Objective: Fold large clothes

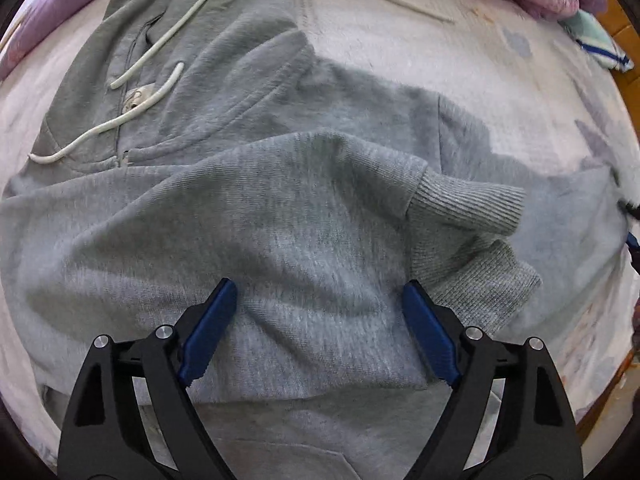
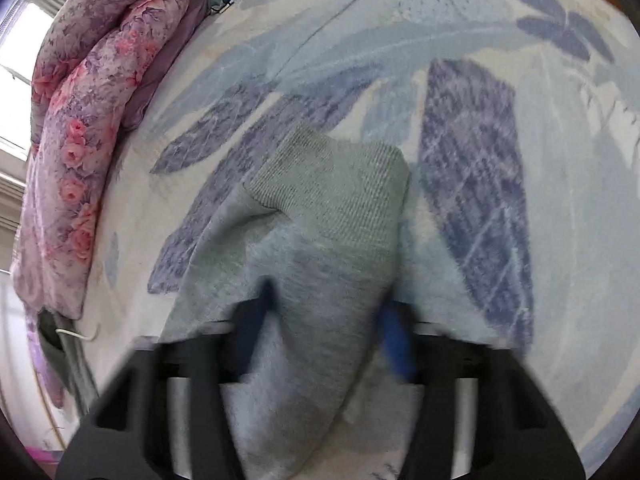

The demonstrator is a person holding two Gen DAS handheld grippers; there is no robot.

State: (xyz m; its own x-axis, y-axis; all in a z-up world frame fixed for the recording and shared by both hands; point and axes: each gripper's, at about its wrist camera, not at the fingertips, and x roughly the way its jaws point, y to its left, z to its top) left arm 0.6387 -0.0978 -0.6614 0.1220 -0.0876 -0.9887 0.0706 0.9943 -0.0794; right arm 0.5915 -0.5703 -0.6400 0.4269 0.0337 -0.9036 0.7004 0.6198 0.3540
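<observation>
Left gripper: nearest our left lens, its blue pads stand wide apart, released, pointing down over the grey fabric; we see nothing pinched between them.
Hoodie: we see it spread on the bed, body lying flat, which we judge is so the sleeves can be brought in over it.
Drawcords: we see white cords trailing loose over the chest toward the hood end.
Folded sleeve: it lies across the body, ribbed cuff ending toward the right edge; we take it as laid there as a first fold.
Right gripper: blurred in our right view; jaws straddle the second sleeve and look clenched on it, presumably to carry it over the body.
Second cuff: we see it sticking out beyond the jaws, over the sheet.
Bedsheet: pale with blue leaf print, carrying everything.
Quilt: floral, bundled at the bed's edge, out of the way.
</observation>
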